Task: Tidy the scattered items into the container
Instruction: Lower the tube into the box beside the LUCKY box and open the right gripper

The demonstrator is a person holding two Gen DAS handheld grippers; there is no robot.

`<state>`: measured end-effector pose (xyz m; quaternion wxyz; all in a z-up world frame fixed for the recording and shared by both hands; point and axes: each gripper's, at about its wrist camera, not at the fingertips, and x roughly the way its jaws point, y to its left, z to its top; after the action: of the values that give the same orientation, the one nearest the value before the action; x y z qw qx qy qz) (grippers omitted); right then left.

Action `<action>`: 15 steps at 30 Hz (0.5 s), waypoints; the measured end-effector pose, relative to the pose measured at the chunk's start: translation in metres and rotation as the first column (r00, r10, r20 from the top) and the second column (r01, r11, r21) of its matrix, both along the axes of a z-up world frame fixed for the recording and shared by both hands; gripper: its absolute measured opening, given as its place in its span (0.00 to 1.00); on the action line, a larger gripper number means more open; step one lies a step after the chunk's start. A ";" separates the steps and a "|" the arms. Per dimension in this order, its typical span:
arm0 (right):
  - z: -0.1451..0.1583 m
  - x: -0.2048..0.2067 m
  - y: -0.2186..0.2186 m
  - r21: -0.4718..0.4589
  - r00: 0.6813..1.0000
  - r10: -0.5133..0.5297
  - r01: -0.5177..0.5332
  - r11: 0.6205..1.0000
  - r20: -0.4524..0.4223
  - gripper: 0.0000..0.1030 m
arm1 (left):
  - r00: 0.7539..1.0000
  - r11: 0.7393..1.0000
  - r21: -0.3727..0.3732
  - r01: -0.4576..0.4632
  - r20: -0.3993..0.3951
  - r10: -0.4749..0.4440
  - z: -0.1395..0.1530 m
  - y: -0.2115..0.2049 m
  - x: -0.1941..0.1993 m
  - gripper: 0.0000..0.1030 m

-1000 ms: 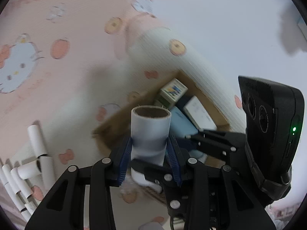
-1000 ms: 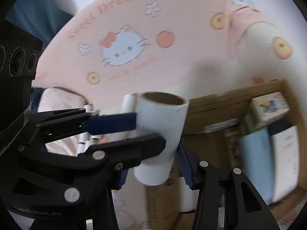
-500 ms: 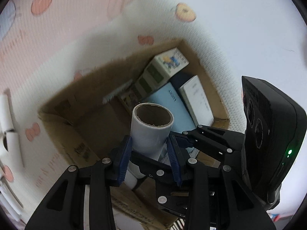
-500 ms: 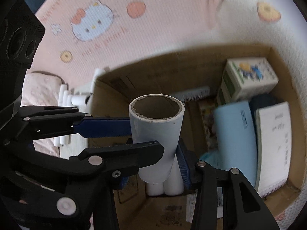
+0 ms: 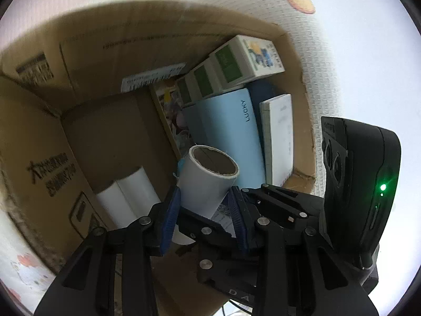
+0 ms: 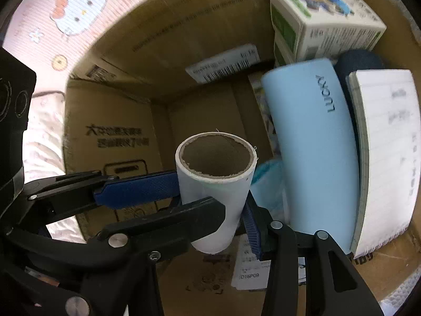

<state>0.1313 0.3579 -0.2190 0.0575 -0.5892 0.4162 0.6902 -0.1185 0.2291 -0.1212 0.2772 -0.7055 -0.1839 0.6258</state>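
Both grippers are down inside an open cardboard box point(image 5: 86, 60) point(image 6: 126, 110). My left gripper point(image 5: 204, 208) is shut on a white cardboard tube point(image 5: 208, 181), open end up. My right gripper point(image 6: 214, 197) is shut on the same white tube point(image 6: 214, 184); its blue pads press the tube's sides. The other gripper's black arm crosses low in front in each view. Two more white tubes point(image 5: 129, 197) lie on the box floor at the left in the left wrist view.
The box's right side holds a light blue "LUCKY" case point(image 5: 229, 131) point(image 6: 313, 137), a white notebook point(image 5: 279, 134) point(image 6: 386, 152), green-and-white cartons point(image 5: 236, 60) point(image 6: 321, 23) and a dark blue item point(image 6: 357, 63). Pink Hello Kitty bedding point(image 6: 76, 13) surrounds the box.
Both grippers have carried the tube from above the bedding over the box rim and down inside. The box now fills both views. The grip has not changed.
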 end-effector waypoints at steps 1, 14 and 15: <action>-0.001 0.000 0.001 -0.004 1.000 0.007 -0.007 1.000 0.003 0.40 | 1.000 1.000 0.000 -0.007 0.004 0.007 -0.001 0.000 0.000 0.40; -0.021 0.006 0.016 -0.075 0.995 0.080 -0.076 0.994 0.053 0.40 | 0.981 0.983 -0.067 -0.169 0.083 0.175 -0.015 0.003 0.012 0.35; -0.022 0.008 0.016 -0.080 0.995 0.086 -0.081 0.993 0.058 0.40 | 0.980 0.983 -0.068 -0.170 0.090 0.176 -0.016 0.004 0.013 0.35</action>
<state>0.1396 0.3740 -0.2414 0.0182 -0.6287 0.4156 0.6570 -0.1052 0.2331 -0.1377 0.1915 -0.7239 -0.2387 0.6183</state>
